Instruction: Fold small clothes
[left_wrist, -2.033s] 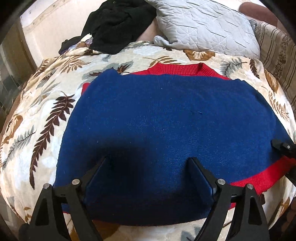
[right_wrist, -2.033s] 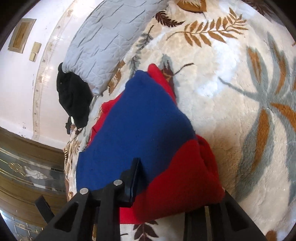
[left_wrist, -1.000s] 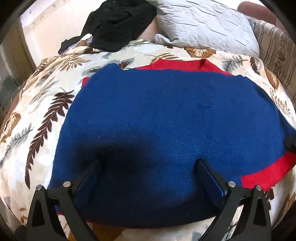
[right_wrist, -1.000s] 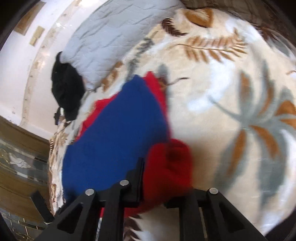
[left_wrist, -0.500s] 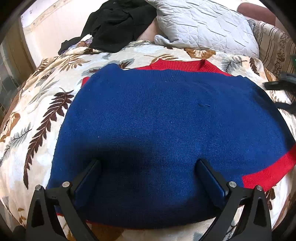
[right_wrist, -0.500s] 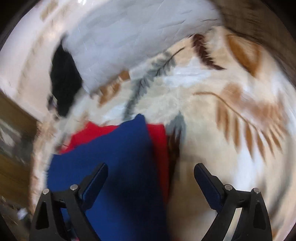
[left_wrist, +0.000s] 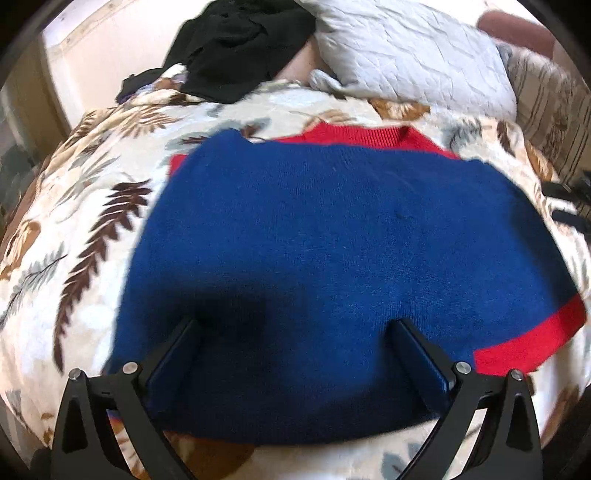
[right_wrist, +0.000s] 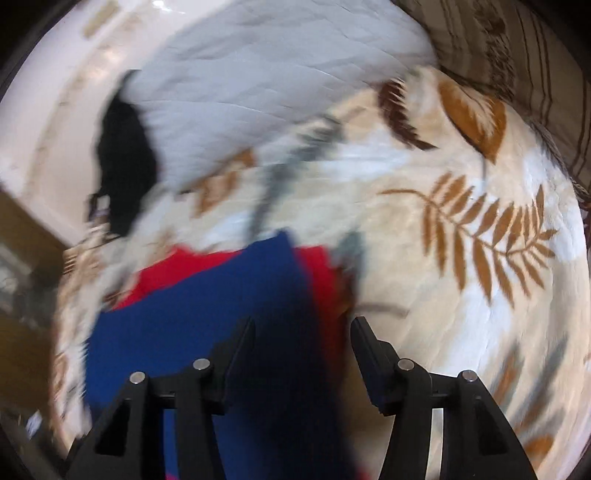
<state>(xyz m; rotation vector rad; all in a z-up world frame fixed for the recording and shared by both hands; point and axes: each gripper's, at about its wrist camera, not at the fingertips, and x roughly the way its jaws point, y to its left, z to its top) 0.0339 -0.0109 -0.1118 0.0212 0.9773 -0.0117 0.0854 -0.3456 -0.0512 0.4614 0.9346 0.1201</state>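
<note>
A blue and red knit sweater (left_wrist: 332, 251) lies flat on the leaf-print blanket, its red collar at the far edge and a red cuff (left_wrist: 532, 339) at the near right. My left gripper (left_wrist: 295, 328) is open, hovering over the sweater's near edge and holding nothing. My right gripper (right_wrist: 303, 328) is open over the sweater's far right corner (right_wrist: 258, 295), with nothing between its fingers; this view is blurred. The right gripper also shows at the right edge of the left wrist view (left_wrist: 569, 206).
A leaf-print blanket (left_wrist: 85, 229) covers the bed. A grey quilted pillow (left_wrist: 410, 48) and a black garment (left_wrist: 236, 44) lie at the far end. A striped cushion (left_wrist: 554, 96) sits at the far right. A wall runs behind (right_wrist: 55, 92).
My right gripper let go of the red cuff, opened, and swung up toward the sweater's far right corner. The cuff now lies flat. The left gripper stayed open over the near edge.
</note>
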